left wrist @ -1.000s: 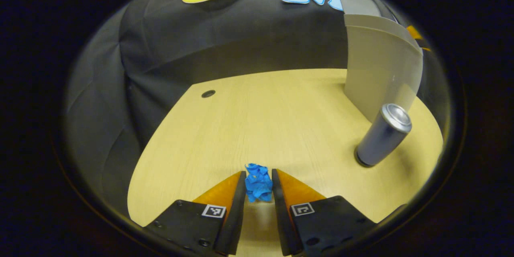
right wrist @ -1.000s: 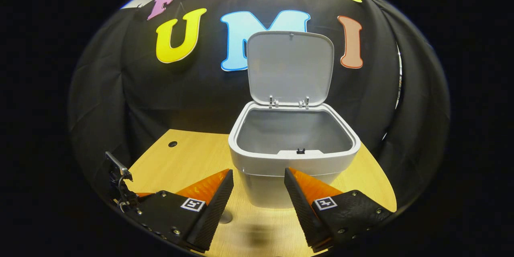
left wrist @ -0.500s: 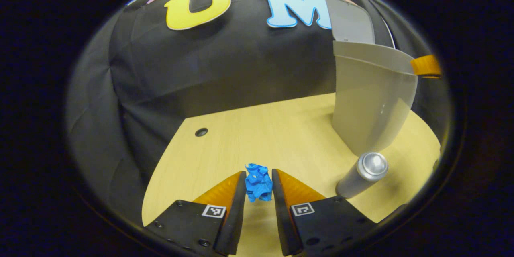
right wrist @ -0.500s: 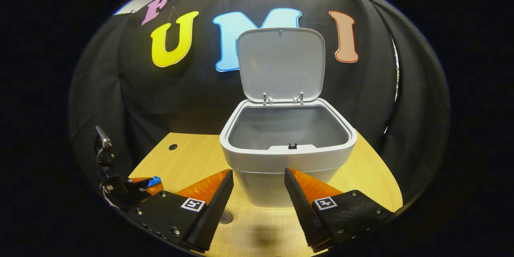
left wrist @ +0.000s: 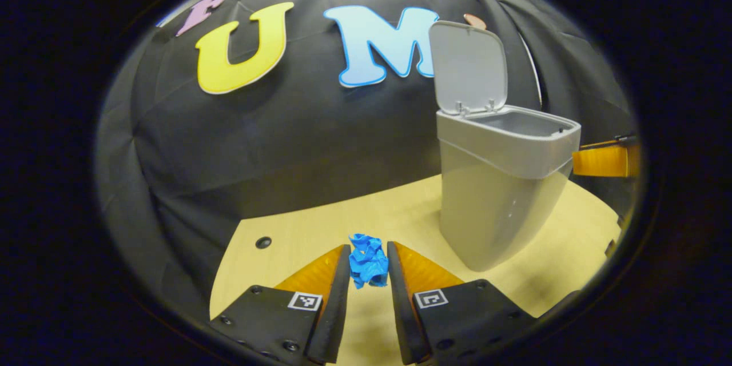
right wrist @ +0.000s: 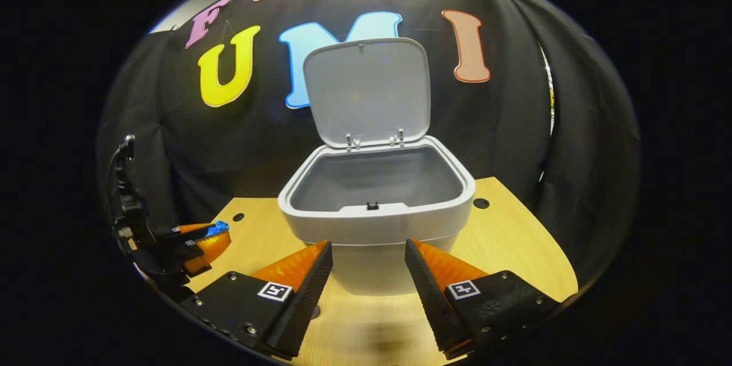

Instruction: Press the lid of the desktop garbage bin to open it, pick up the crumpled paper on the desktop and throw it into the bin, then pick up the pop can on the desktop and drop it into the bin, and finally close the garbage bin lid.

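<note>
My left gripper [left wrist: 369, 263] is shut on a crumpled blue paper ball [left wrist: 368, 261], held above the wooden desktop [left wrist: 320, 229]. The grey bin [left wrist: 497, 183] stands to its right with its lid [left wrist: 468, 66] raised upright. In the right gripper view the bin [right wrist: 374, 223] sits just beyond my open right gripper [right wrist: 369, 274], its lid [right wrist: 366, 91] tilted back and its inside bare. The left gripper [right wrist: 200, 235] with the blue paper [right wrist: 218, 229] shows at the far left there. A finger of the right gripper [left wrist: 600, 160] shows past the bin in the left gripper view.
The black cloth wall rises close behind the desk. A small round hole [left wrist: 263, 242] marks the desktop on the left, and another [right wrist: 481, 203] lies right of the bin. The desk's front edge curves near both grippers.
My left gripper has risen with the paper and tilted up; the bin's rim and lid came into view and the can dropped out of view. The right gripper view shifted, the bin sliding left.
</note>
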The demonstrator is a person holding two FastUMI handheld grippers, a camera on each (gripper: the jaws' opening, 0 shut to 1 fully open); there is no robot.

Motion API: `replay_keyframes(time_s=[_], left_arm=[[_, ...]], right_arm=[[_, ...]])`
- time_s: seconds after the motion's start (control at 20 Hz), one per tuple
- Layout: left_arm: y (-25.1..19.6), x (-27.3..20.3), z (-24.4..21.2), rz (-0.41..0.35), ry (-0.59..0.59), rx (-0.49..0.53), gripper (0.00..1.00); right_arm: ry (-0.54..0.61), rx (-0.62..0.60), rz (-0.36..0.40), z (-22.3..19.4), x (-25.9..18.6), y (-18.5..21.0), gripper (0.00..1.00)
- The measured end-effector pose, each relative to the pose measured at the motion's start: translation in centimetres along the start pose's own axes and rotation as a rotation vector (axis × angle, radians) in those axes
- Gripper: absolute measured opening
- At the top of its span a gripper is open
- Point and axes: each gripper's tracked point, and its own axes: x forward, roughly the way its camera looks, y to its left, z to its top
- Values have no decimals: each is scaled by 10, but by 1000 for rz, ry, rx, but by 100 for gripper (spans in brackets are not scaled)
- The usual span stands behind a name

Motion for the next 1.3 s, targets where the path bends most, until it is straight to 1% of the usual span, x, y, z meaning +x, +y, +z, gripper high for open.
replay_keyframes(time_s=[0.05, 0.1, 0.3, 0.45, 0.5, 0.55, 0.6, 0.7, 0.9, 1.1, 1.15, 1.25, 1.3], left_arm=[[-8, 1, 10, -14, -15, 0, 42], [-16, 2, 21, -28, -28, -5, 47], [-43, 5, 66, -71, -94, -27, 45], [-61, 11, 95, -97, -132, -12, 44], [-66, 13, 104, -103, -144, -7, 42], [-72, 16, 112, -109, -154, -3, 47], [-77, 17, 119, -117, -167, -2, 45], [-89, 16, 137, -132, -197, 5, 45], [-116, 20, 152, -174, -223, 43, 46], [-142, 26, 158, -216, -232, 52, 47], [-148, 29, 159, -225, -232, 54, 44], [-159, 32, 161, -244, -238, 57, 44], [-163, 34, 162, -250, -242, 59, 46]], right_arm=[[-2, 6, -6, 0, -1, -4, 83], [-4, 12, -14, 0, 0, -10, 83], [-6, 38, -45, -2, -3, -32, 83], [-5, 59, -66, -6, -5, -45, 83], [-5, 66, -72, -8, -5, -50, 83], [-4, 73, -77, -9, -6, -53, 83], [-5, 80, -84, -11, -6, -57, 83], [-2, 95, -94, -13, -7, -64, 83], [4, 124, -113, -17, -8, -76, 83], [-1, 140, -134, -17, -13, -88, 83], [0, 141, -140, -17, -14, -89, 83], [4, 141, -152, -21, -19, -97, 83], [7, 139, -157, -23, -20, -98, 83]])
